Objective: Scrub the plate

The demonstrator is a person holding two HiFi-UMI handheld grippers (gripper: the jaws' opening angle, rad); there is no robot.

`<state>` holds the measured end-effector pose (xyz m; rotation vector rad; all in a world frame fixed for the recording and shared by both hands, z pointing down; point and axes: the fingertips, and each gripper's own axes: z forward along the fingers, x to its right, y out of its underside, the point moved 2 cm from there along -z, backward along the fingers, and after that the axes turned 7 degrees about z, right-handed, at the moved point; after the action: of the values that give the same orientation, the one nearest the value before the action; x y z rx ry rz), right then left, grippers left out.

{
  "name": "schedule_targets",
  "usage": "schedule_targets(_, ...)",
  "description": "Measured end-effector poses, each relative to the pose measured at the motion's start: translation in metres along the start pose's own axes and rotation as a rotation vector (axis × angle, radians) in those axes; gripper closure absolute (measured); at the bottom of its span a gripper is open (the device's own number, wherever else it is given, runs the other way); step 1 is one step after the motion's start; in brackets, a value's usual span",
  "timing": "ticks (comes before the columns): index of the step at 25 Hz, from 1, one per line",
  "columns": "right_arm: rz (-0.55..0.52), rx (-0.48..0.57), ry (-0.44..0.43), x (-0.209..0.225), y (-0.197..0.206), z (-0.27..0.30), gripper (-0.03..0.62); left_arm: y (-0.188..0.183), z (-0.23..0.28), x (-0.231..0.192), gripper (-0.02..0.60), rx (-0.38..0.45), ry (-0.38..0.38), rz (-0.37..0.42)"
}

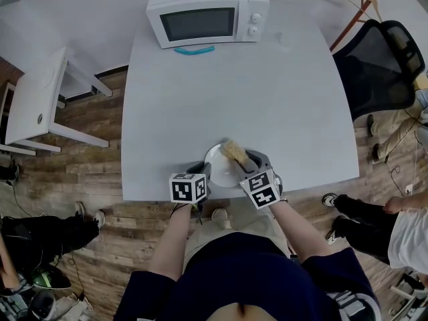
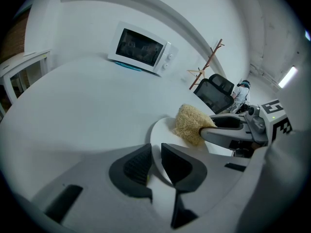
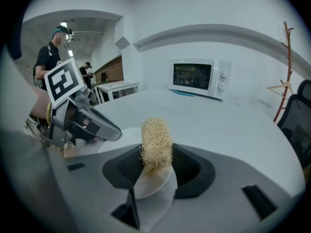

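White table [image 1: 267, 99], left tool [image 2: 156, 155] pinching plate [image 2: 166, 130], right tool [image 3: 155, 168] holding scrubber [image 3: 156, 139]

My head camera looks steeply down from above the near edge of the table [image 1: 267, 105], with the microwave [image 1: 204, 15] farthest. Each gripper camera rides low, close behind its own jaws, facing the microwave. All three share the plate [image 1: 219, 167] and scrub pad [image 1: 235, 151]; the left view also catches the right gripper [image 2: 206, 129], the right view the left gripper [image 3: 115, 132].
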<state>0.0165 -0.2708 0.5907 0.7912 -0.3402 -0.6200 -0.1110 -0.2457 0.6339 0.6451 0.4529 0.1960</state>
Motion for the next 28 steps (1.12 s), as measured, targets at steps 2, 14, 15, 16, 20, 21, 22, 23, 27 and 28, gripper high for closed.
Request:
schedule_targets(2, -0.006, 0.001, -0.011, -0.004, -0.004, 0.004, 0.422, -0.001, 0.000, 0.000, 0.508, -0.001, -0.001, 0.002)
schedule_targets(14, -0.006, -0.013, -0.105, -0.043, 0.001, 0.007, 0.422, -0.004, -0.001, -0.005, 0.508, 0.013, -0.033, 0.000)
schedule_targets(15, 0.005, -0.016, -0.111, -0.046, 0.005, 0.004, 0.422, -0.003, -0.001, -0.005, 0.508, 0.016, -0.039, 0.000)
schedule_targets(16, 0.011, -0.018, -0.117, -0.050, 0.009, 0.001, 0.422, -0.003, -0.001, -0.005, 0.508, 0.019, -0.044, 0.000)
schedule_targets(20, -0.003, -0.027, -0.135, -0.058, 0.019, -0.011, 0.422, -0.005, -0.001, -0.005, 0.509, 0.027, -0.056, 0.008)
schedule_targets(21, -0.005, -0.027, -0.140, -0.060, 0.020, -0.014, 0.422, -0.004, -0.001, -0.005, 0.509, 0.027, -0.056, 0.012)
schedule_targets(22, -0.007, -0.027, -0.143, -0.061, 0.021, -0.016, 0.422, -0.004, -0.001, -0.005, 0.509, 0.028, -0.057, 0.016)
schedule_targets(23, -0.010, -0.029, -0.146, -0.061, 0.023, -0.018, 0.422, -0.003, 0.000, -0.005, 0.509, 0.029, -0.058, 0.019)
schedule_targets(27, -0.037, -0.045, -0.132, -0.055, 0.028, -0.027, 0.422, -0.002, 0.000, -0.004, 0.509, 0.030, -0.057, 0.023)
schedule_targets(28, -0.041, -0.048, -0.125, -0.052, 0.028, -0.029, 0.422, -0.002, 0.000, -0.003, 0.509, 0.029, -0.054, 0.025)
